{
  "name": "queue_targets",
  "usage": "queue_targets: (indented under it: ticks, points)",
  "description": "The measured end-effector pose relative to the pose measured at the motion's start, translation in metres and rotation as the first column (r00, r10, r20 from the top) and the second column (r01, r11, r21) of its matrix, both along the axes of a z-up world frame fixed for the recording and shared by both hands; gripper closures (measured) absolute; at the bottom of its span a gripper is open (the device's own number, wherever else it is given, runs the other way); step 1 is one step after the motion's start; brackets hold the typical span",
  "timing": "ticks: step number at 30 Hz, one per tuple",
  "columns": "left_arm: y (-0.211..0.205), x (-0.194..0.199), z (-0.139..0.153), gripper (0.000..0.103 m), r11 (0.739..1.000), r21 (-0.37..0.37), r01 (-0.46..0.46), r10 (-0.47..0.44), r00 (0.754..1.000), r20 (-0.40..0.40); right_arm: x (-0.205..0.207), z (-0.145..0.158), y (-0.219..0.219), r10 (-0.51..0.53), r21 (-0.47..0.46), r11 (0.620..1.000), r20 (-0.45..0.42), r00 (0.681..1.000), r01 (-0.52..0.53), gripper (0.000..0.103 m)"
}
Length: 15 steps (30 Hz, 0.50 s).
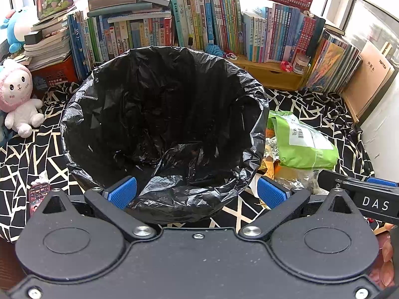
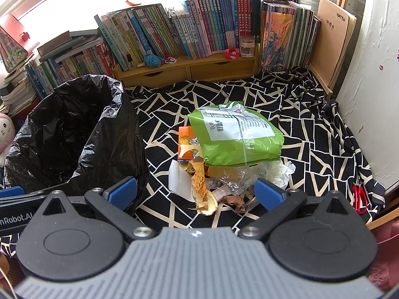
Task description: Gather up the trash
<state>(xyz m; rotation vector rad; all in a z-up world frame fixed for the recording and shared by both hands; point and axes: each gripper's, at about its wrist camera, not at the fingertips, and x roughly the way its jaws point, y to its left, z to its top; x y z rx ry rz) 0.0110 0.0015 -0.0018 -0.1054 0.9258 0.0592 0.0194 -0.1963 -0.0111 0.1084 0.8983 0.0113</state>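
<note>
A bin lined with a black plastic bag stands on the black-and-white patterned cloth, its mouth facing my left gripper, which is open with its blue pads on either side of the near rim. The same bin shows at the left of the right wrist view. A pile of trash lies to its right: a green mailer bag on top, an orange carton, white paper, a yellow wrapper and clear crumpled plastic. My right gripper is open just before the pile, holding nothing.
Rows of books and a wooden drawer shelf line the back. A plush toy sits at the left, a phone lies near the left gripper, red scissors by the right wall. The green bag lies beside the bin.
</note>
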Motion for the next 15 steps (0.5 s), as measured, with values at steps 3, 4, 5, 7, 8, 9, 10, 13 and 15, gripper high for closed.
queue_targets:
  ticks: [3, 4, 5, 7, 8, 9, 10, 13, 15]
  points:
    - [0.0000, 0.0000, 0.0000, 0.000, 1.000, 0.000, 0.000, 0.000, 1.000, 0.000, -0.0001, 0.0000, 0.0000, 0.000, 0.000, 1.000, 0.000, 1.000, 0.000, 0.000]
    - [0.0000, 0.0002, 0.0000, 0.000, 1.000, 0.000, 0.000, 0.000, 1.000, 0.000, -0.0002, 0.0001, -0.0001, -0.001, 0.000, 1.000, 0.000, 1.000, 0.001, 0.000]
    - [-0.0001, -0.0001, 0.0000, 0.000, 1.000, 0.000, -0.001, 0.001, 1.000, 0.000, 0.0012, -0.0018, 0.0015, -0.002, 0.000, 1.000, 0.001, 1.000, 0.002, 0.000]
    - [-0.0001, -0.0001, 0.0000, 0.000, 1.000, 0.000, -0.001, 0.001, 1.000, 0.000, 0.0019, -0.0015, 0.0000, -0.002, 0.001, 1.000, 0.001, 1.000, 0.002, 0.000]
    - [-0.0001, 0.0000, 0.0000, 0.000, 1.000, 0.000, -0.001, 0.001, 1.000, 0.000, 0.0016, -0.0013, 0.0000, -0.002, 0.001, 1.000, 0.000, 1.000, 0.002, 0.000]
    - [-0.0001, 0.0001, 0.0000, 0.000, 1.000, 0.000, -0.001, 0.001, 1.000, 0.000, 0.0012, -0.0011, -0.0001, -0.002, 0.001, 1.000, 0.000, 1.000, 0.002, 0.000]
    - [0.0000, 0.0003, 0.0000, 0.000, 1.000, 0.000, -0.001, 0.001, 1.000, -0.001, 0.0009, -0.0009, -0.0001, -0.002, 0.001, 1.000, 0.000, 1.000, 0.002, 0.000]
    - [0.0001, 0.0001, 0.0000, 0.000, 1.000, 0.000, -0.001, 0.001, 1.000, -0.001, -0.0002, -0.0004, -0.0002, -0.002, 0.000, 1.000, 0.001, 1.000, 0.002, 0.000]
    - [0.0002, 0.0006, -0.0010, 0.000, 1.000, 0.001, -0.001, 0.001, 1.000, 0.000, -0.0006, -0.0002, -0.0003, -0.002, 0.000, 1.000, 0.000, 1.000, 0.002, 0.000]
